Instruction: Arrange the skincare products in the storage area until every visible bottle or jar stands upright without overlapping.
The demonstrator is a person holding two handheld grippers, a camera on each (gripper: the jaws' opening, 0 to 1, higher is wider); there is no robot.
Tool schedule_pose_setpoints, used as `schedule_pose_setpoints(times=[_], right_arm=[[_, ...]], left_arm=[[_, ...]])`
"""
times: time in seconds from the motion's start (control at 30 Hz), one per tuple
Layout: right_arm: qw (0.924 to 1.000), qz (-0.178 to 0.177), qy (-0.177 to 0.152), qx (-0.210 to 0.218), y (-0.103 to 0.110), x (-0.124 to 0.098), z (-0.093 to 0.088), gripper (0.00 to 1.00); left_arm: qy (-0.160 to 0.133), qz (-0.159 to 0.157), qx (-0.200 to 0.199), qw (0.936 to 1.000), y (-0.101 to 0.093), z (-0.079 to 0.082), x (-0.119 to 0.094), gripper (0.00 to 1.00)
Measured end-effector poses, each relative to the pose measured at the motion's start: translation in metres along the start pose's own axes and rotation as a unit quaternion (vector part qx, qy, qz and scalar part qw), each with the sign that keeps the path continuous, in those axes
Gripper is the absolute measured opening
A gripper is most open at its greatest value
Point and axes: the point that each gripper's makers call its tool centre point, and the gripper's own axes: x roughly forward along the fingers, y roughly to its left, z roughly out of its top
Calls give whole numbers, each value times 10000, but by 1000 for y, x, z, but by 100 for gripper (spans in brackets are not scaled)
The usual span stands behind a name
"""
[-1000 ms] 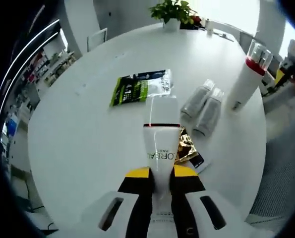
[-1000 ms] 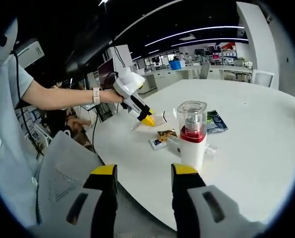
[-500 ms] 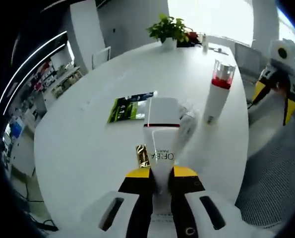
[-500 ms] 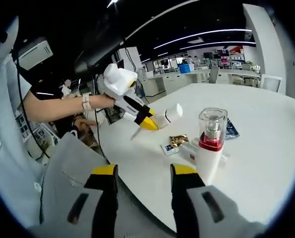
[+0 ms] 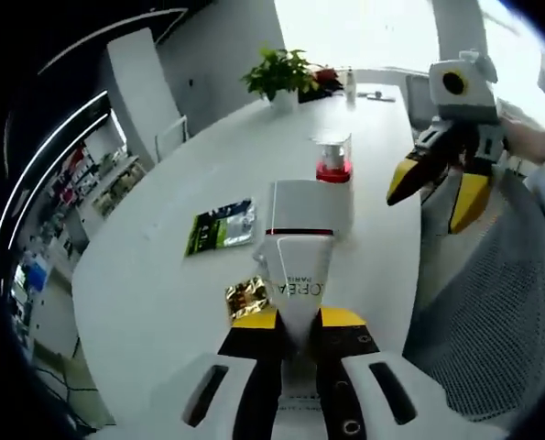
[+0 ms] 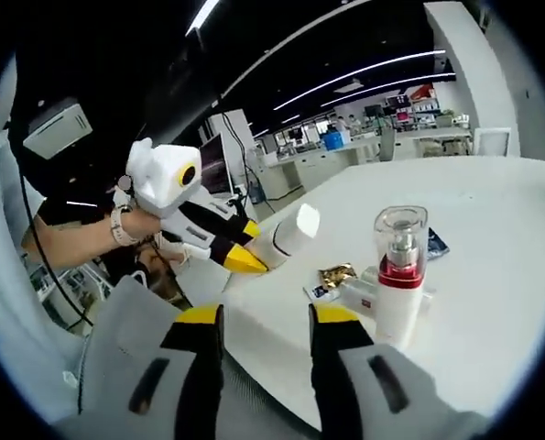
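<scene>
Fingers of the left gripper (image 5: 288,323) are clamped on a white L'Oréal tube (image 5: 298,246), held up above the white counter (image 5: 153,275). Just beside it lies a gold sachet (image 5: 245,295), then a green packet (image 5: 221,225) further left. Beyond, the pump bottle (image 5: 332,157) with a red band and clear cap stands upright. Right gripper (image 6: 262,321) hangs off the counter's near edge, fingers apart, nothing between them. Far end, a potted plant (image 5: 279,73).
</scene>
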Motion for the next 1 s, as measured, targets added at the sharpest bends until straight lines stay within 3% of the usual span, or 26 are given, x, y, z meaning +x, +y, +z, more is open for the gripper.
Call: schedule_pose_setpoints(times=[0.37, 0.5, 0.67, 1.0], right_arm=[[9964, 366, -279, 712, -2, 0, 12, 30], [9938, 488, -260, 969, -1, 2, 12, 30], [9908, 537, -397, 1176, 2, 4, 16, 30], [9857, 674, -404, 1488, 4, 6, 13, 26]], left_arm=[[-203, -181, 999, 9946, -30, 23, -4, 8], [-126, -82, 1642, 9863, -32, 27, -1, 8], [-288, -132, 1817, 9828, -44, 36, 0, 8], [-237, -57, 2742, 9614, -50, 41, 0, 8]])
